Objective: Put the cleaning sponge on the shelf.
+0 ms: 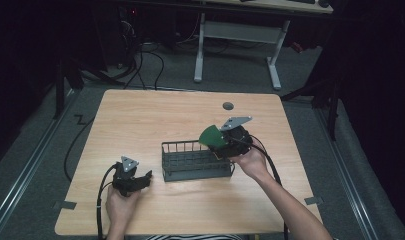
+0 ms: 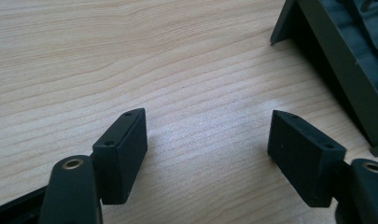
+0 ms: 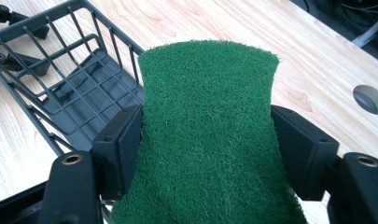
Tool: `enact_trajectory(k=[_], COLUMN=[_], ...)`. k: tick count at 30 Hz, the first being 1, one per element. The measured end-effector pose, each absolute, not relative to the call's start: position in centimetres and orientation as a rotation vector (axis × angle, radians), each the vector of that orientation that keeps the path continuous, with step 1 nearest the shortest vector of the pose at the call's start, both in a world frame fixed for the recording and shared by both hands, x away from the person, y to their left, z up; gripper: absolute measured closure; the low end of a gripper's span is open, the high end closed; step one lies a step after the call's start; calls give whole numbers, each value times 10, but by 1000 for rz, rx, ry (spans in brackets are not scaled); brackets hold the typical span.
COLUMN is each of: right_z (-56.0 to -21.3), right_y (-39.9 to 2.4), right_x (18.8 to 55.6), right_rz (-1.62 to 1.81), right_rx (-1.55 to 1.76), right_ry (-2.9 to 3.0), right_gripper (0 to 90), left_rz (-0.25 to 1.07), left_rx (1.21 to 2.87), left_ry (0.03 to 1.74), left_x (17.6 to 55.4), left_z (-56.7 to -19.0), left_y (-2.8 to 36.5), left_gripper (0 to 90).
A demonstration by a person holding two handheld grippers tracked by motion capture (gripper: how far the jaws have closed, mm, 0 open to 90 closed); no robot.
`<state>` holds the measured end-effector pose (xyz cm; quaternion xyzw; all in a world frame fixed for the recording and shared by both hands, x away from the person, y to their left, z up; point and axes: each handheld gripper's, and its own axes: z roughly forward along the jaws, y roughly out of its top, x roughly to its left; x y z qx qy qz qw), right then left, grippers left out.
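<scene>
Green pad (image 3: 207,135) is sitting between the right gripper's (image 3: 205,149) 2 jaws, which are pressing its sides and holding it, its top edge sticking out past their tips. Beyond and beside the left jaw, the rack (image 3: 70,88) is lying on the table (image 3: 312,60). Left gripper (image 2: 207,154) is resting low on bare wood, its jaws standing wide with nothing between them, the rack's corner (image 2: 336,60) lying just past the right jaw.

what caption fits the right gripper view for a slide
Right gripper holds a green scouring pad beside the wire basket.
</scene>
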<state>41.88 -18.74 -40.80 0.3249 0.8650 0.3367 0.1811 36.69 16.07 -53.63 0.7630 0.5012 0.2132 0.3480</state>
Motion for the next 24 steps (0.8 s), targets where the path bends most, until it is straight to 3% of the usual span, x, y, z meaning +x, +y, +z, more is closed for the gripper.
enact_trajectory(k=[24], right_z=[-418], right_y=[-183], right_x=[420], right_rz=[855], right_rx=[906], right_ry=[2469], right_gripper=[298], left_rz=[556], left_rx=[1987], left_ry=[1289], left_x=[366], left_z=[-536], left_y=[159], left_gripper=[294])
